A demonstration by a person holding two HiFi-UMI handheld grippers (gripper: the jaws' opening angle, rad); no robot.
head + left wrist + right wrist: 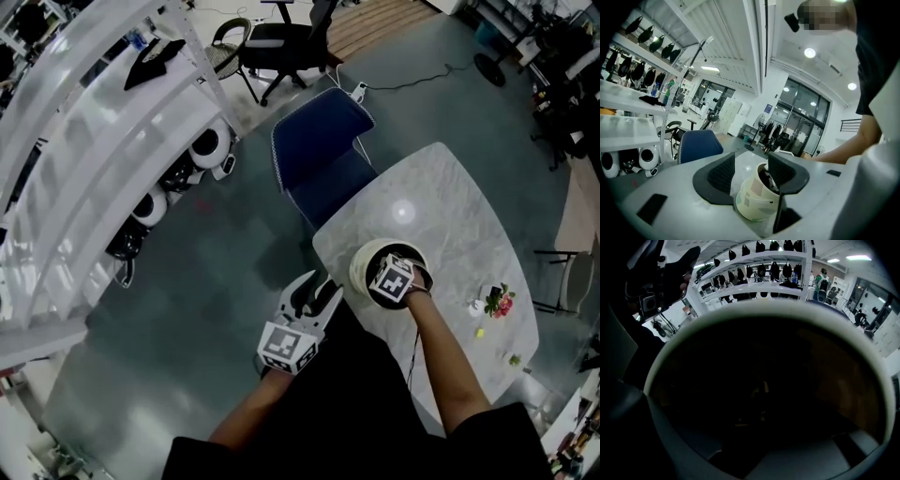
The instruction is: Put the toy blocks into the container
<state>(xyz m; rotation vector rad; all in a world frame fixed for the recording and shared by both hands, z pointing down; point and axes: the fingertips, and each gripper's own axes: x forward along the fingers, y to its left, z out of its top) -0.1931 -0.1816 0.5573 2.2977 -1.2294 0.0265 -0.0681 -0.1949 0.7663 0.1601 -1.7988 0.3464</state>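
Note:
A cream round container (362, 262) stands near the white marble table's (450, 202) near edge. My right gripper (397, 277) points steeply down into its mouth, so the jaws are hidden from the head view. In the right gripper view the container's pale rim (754, 310) rings a dark inside where neither jaws nor blocks can be made out. My left gripper (314, 298) hovers just off the table edge, left of the container. Its fingers (719, 174) stand apart and empty, and the container (754, 201) shows beyond them. Small toy blocks (497, 302) lie to the right.
Two small yellow-green pieces (480, 333) (514, 359) lie near the table's right edge. A blue chair (323, 155) stands against the table's far side. White shelving (94, 150) runs along the left, and a black office chair (281, 42) stands farther back.

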